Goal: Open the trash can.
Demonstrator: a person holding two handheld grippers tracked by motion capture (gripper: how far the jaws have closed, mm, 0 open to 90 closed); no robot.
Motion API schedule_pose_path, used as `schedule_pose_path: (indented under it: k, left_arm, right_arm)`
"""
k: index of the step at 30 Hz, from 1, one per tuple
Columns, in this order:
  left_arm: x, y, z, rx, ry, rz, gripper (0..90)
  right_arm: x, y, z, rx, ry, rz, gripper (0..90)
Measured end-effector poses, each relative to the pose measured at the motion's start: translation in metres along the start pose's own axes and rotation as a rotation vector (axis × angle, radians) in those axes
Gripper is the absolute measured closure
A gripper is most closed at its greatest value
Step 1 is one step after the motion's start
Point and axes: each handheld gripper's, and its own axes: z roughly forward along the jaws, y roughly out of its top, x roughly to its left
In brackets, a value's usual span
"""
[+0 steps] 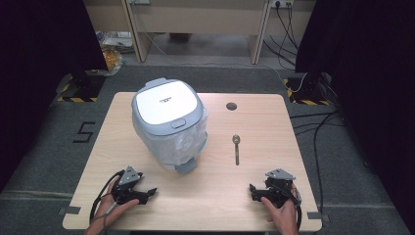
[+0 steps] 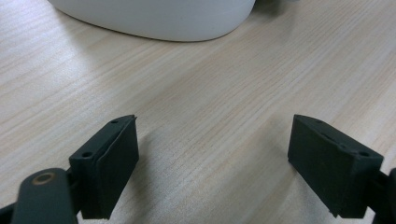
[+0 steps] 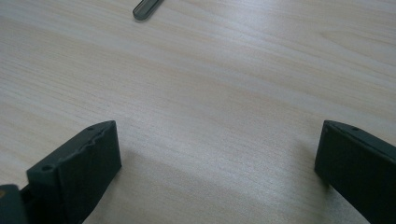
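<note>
Resting low on the bench (image 1: 215,196), left gripper (image 1: 152,191) at 7 o'clock, right gripper (image 1: 251,188) at 5, both fingers spread wide, pinching nothing.

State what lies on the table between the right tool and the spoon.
Nothing: in the high view, only bare wooden table separates the right tool from the spoon. The right gripper view shows the same bare stretch.

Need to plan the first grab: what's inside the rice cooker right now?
Cannot tell: the rice cooker has its white lid shut, so the inside is covered. Clear plastic film wraps its body. The spoon lies apart on the table, to its right.
</note>
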Motion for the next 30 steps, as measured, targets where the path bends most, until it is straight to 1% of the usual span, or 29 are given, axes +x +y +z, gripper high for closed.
schedule_pose_path:
  k: [17,19,21,22,23,24,25,26,28,29,30]
  left_arm:
    - [0.0,0.0,0.0,0.003,0.004,-0.001,15.0]
    - [-0.001,0.001,0.0,0.002,0.002,0.001,15.4]
    - [-0.002,0.001,0.0,-0.005,0.003,0.0,15.8]
    - [-0.003,0.002,0.001,-0.018,-0.001,0.005,15.8]
    - [-0.003,0.002,0.001,-0.018,-0.001,0.005,15.9]
    - [-0.006,0.005,0.001,-0.032,-0.011,0.005,15.9]
    - [-0.006,0.005,0.001,-0.032,-0.011,0.005,15.9]
    - [-0.01,0.009,0.001,-0.051,-0.025,0.015,16.0]
    - [-0.016,0.015,0.003,-0.069,-0.05,0.022,16.2]
    - [-0.016,0.015,0.003,-0.069,-0.05,0.022,16.6]
    - [-0.022,0.021,0.005,-0.092,-0.076,0.031,17.1]
  right_arm:
    - [0.0,0.0,-0.001,0.0,-0.002,0.002,0.8]
    - [0.0,-0.001,-0.001,-0.002,0.0,-0.005,0.7]
    - [0.0,-0.001,-0.001,-0.002,0.0,-0.005,0.7]
    - [0.0,-0.001,-0.001,-0.003,0.001,-0.005,0.8]
    - [0.0,-0.001,-0.001,-0.003,0.001,-0.005,0.8]
    - [0.0,-0.001,-0.001,-0.005,0.0,0.0,1.5]
    - [0.0,-0.001,-0.001,-0.005,0.0,0.0,1.5]
    - [0.0,-0.002,-0.001,-0.007,0.0,-0.001,1.7]
    - [0.0,-0.002,-0.001,-0.007,0.0,-0.002,1.6]
    - [0.0,-0.002,-0.001,-0.007,0.0,-0.002,1.6]
    - [-0.001,-0.002,-0.001,-0.007,0.001,-0.003,1.7]
